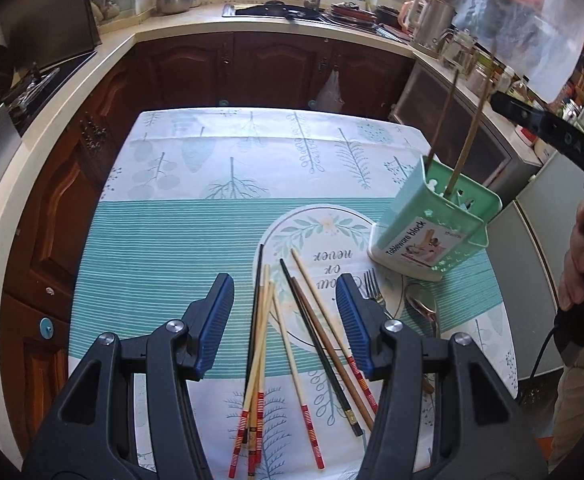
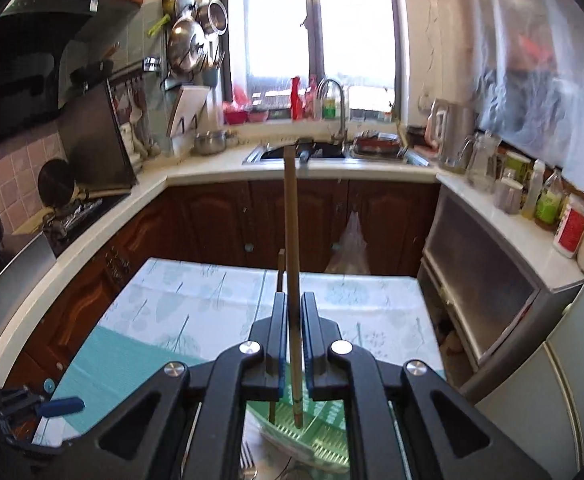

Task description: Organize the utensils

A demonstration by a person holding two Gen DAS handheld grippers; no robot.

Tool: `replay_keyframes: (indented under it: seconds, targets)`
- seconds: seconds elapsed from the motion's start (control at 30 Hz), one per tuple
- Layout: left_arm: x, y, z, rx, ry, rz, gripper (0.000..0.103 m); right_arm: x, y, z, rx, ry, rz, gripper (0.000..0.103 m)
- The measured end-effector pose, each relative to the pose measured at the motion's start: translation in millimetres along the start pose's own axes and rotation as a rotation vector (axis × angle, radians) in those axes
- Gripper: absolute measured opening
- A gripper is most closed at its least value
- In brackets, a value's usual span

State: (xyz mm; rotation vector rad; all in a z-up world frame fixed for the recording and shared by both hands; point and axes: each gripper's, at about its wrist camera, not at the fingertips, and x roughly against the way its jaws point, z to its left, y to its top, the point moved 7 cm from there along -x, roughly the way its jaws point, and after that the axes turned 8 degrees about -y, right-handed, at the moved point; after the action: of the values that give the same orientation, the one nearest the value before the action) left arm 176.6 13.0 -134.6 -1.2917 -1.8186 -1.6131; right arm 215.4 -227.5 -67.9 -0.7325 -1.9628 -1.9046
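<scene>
My left gripper (image 1: 286, 320) is open and empty, low over several loose chopsticks (image 1: 304, 328) lying on the tablecloth. A fork (image 1: 373, 286) and a spoon (image 1: 422, 306) lie just right of them. A green tableware holder (image 1: 432, 226) stands at the right with two chopsticks upright in it. My right gripper (image 2: 292, 320) is shut on a brown chopstick (image 2: 291, 224) whose lower tip sits in the green holder (image 2: 316, 436). A second chopstick (image 2: 280, 272) stands in the holder behind it.
The table with a teal-and-white cloth (image 1: 172, 240) sits in a kitchen with dark wood cabinets (image 1: 272, 68) beyond it. A grey cabinet (image 1: 472, 136) and a fridge stand close on the right. A sink and counter clutter line the back.
</scene>
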Motion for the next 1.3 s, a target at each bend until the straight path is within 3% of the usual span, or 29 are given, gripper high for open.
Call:
replay_keyframes:
  seconds: [0.1,0.6,0.87,1.17,1.3]
  targets:
    - [8.8,3.0,8.4,0.009,0.016,-0.016,0.05,2.9,-2.0,2.3,-0.002,-0.004,-0.005,0.034]
    - [40.0,-14.5,15.4,-0.018,0.042,-0.042,0.05,48.0,-18.5,27.5,0.025,0.075,-0.007,0.034]
    - [40.1,-37.7,25.6,0.006,0.037,-0.041,0.05,56.8,-61.2,54.7,0.097,0.111,0.09,0.034]
    - [2.9,-84.1,54.2,0.073,0.037,0.08,0.05,36.7,-130.7,77.2,0.12,0.159,0.255,0.031]
    - [-18.5,-114.1,61.2,0.075,0.025,0.156,0.044,26.5,-159.2,82.8,0.13,0.175,0.317,0.028]
